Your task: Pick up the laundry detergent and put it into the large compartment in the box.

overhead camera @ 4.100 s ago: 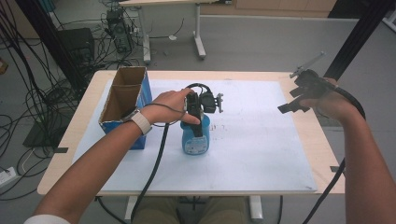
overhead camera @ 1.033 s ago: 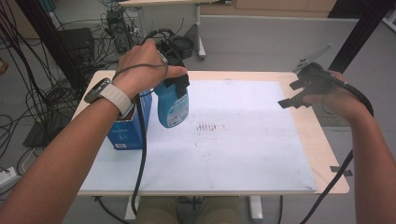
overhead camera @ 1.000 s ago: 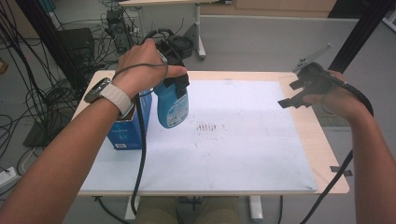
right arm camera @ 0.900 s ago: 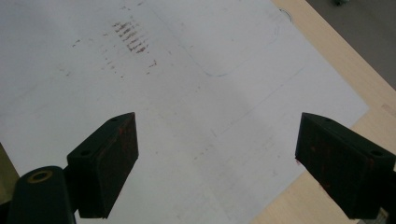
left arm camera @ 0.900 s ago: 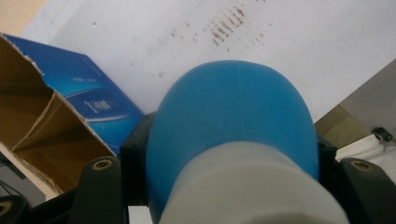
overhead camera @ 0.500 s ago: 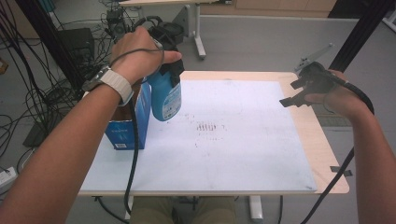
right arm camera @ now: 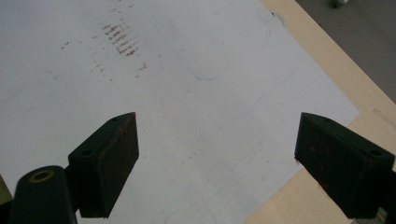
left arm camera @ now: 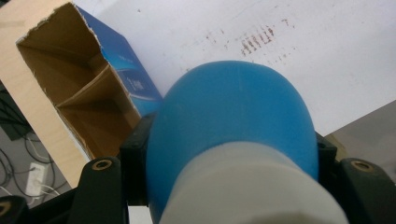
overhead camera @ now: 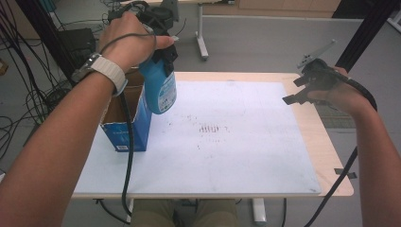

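A blue bottle (overhead camera: 161, 87) with a white neck hangs in the air at the upper left of the high view, gripped near its top by my left gripper (overhead camera: 163, 52). It is beside and just above the right rim of an open blue cardboard box (overhead camera: 124, 118). In the left gripper view the bottle (left arm camera: 233, 135) bulges between the two black jaws, with the box (left arm camera: 74, 93) and its brown inner divider below left. My right gripper (overhead camera: 302, 90) is held above the table's right edge, jaws wide apart with nothing between them (right arm camera: 217, 158).
A white sheet (overhead camera: 227, 137) covers most of the wooden table (overhead camera: 331, 156), with small brown marks (overhead camera: 208, 127) at its middle. Cables trail from both grippers. Grey floor, another table's legs and black cables lie beyond the far edge.
My left gripper has lifted the bottle off the sheet's middle and carried it up and left to beside the box. The right gripper has stayed still.
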Tool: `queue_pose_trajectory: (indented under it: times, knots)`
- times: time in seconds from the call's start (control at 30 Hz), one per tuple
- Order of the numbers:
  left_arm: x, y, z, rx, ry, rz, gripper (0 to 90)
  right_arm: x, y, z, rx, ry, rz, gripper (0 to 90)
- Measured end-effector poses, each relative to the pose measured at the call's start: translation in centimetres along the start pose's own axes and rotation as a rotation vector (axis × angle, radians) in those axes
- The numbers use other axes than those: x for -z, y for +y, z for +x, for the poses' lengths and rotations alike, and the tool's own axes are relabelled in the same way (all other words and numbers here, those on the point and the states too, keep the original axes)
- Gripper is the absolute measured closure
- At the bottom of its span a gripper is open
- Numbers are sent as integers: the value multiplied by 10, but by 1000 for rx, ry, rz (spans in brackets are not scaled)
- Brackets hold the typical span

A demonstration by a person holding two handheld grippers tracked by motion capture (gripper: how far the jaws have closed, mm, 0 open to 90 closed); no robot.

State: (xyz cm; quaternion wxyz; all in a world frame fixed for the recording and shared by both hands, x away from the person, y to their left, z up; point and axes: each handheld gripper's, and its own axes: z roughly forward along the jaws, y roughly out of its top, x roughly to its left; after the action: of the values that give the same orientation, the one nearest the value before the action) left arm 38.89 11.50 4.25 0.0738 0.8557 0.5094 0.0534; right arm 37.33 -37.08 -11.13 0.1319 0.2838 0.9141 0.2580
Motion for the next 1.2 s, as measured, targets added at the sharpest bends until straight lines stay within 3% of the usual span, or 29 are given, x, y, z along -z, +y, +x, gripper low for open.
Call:
queue_pose_trajectory:
  times: [0.27, 0.5, 0.83, 1.2]
  knots:
    - [11, -3, 7, 45, 25, 5, 381, -1, 1, 0, 0, 2, -8, 137]
    - [17, -5, 14, 61, 45, 12, 381, 1, 1, -1, -3, -3, -17, 137]
    - [22, -4, 28, 134, 52, 26, 381, -4, 6, -1, 7, -7, -10, 137]
    - [24, -11, 46, 204, 56, 0, 380, -8, 10, -3, 16, -1, -12, 137]
